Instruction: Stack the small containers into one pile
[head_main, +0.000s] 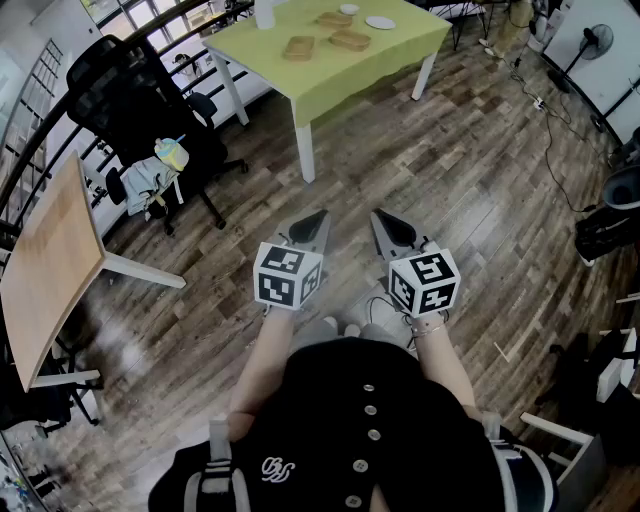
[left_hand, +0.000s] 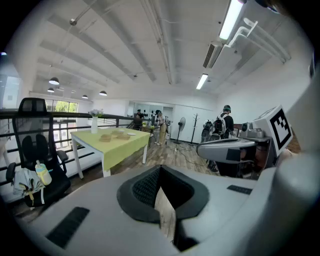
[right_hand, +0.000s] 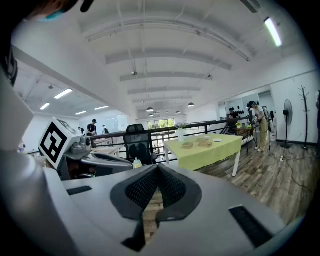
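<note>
Several small brown containers (head_main: 298, 47) lie apart on a table with a yellow-green cloth (head_main: 345, 85), far ahead of me across the wooden floor. The left gripper view shows the containers (left_hand: 106, 138) small in the distance, and so does the right gripper view (right_hand: 188, 145). My left gripper (head_main: 319, 217) and right gripper (head_main: 379, 216) are held side by side at waist height, both shut with nothing between the jaws. In their own views the left gripper (left_hand: 160, 169) and right gripper (right_hand: 158, 168) point toward the table.
A white plate (head_main: 380, 22) and a white vase (head_main: 264, 12) share the cloth table. A black office chair (head_main: 150, 105) holding a bottle and clothes stands left of the way, beside a wooden table (head_main: 50, 265). Cables and a fan (head_main: 595, 40) are at right. People stand far off (left_hand: 226, 120).
</note>
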